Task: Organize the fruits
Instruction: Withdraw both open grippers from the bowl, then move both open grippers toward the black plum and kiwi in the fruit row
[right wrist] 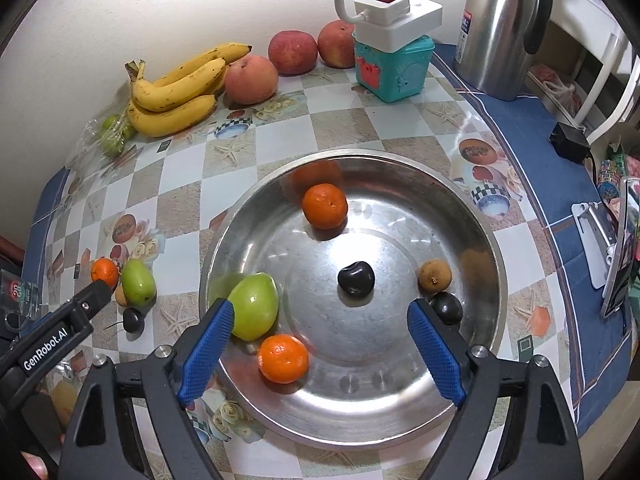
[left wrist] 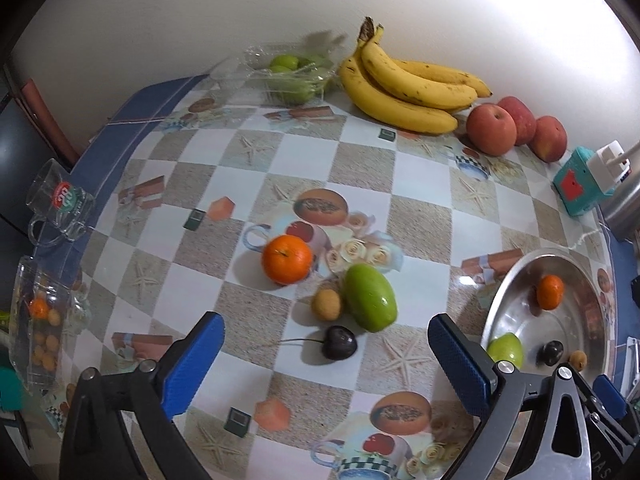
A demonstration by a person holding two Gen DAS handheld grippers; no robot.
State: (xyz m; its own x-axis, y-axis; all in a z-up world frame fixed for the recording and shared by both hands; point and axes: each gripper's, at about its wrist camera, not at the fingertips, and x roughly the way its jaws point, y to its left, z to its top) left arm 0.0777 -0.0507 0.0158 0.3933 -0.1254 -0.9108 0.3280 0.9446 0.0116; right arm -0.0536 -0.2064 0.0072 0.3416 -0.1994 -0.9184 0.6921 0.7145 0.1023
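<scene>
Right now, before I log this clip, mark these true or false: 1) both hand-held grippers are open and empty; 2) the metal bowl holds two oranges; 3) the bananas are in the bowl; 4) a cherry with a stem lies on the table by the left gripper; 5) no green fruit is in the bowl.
1) True: the left hand-held gripper and the right hand-held gripper are both open and hold nothing.
2) True: the metal bowl holds two oranges.
3) False: the bananas lie on the table by the wall, beside the apples.
4) True: the stemmed cherry lies on the table.
5) False: a green fruit sits inside the bowl, near its left wall.
</scene>
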